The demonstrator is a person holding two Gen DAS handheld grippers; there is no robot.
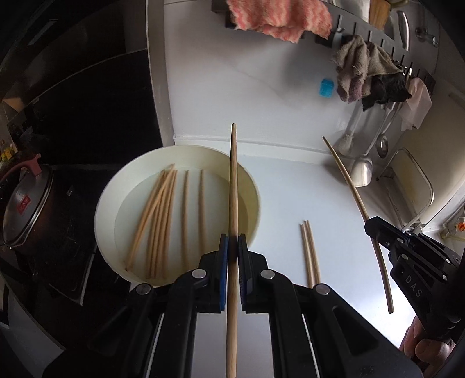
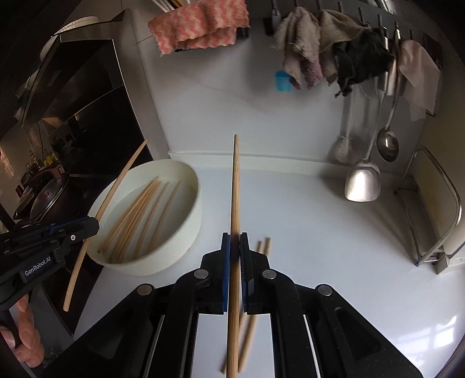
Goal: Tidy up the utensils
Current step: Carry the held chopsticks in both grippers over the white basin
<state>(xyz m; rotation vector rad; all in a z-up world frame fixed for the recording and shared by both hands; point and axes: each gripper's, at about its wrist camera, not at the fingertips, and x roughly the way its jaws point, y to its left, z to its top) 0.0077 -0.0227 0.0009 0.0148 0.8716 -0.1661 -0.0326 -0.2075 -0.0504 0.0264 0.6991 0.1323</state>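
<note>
A round white basin (image 1: 255, 197) (image 2: 194, 209) sits on the white counter and holds several wooden chopsticks (image 1: 162, 218) (image 2: 136, 215). My left gripper (image 1: 233, 241) is shut on one chopstick (image 1: 233, 180), held above the basin's right rim, pointing away. It also shows in the right wrist view (image 2: 90, 226) with its chopstick (image 2: 116, 186). My right gripper (image 2: 234, 238) is shut on another chopstick (image 2: 234, 189), above the counter right of the basin. It also shows in the left wrist view (image 1: 370, 229) with its chopstick (image 1: 348, 180). Two chopsticks (image 1: 309, 253) (image 2: 261, 253) lie side by side on the counter.
A dark stove with a lidded pot (image 1: 26, 209) lies left of the basin. Cloths (image 1: 279, 17) (image 2: 328, 55), a ladle (image 2: 388, 142) and a spatula (image 2: 361, 180) hang on the back wall. A metal rack (image 2: 436, 209) stands at the right. A small blue object (image 1: 326, 87) is on the wall.
</note>
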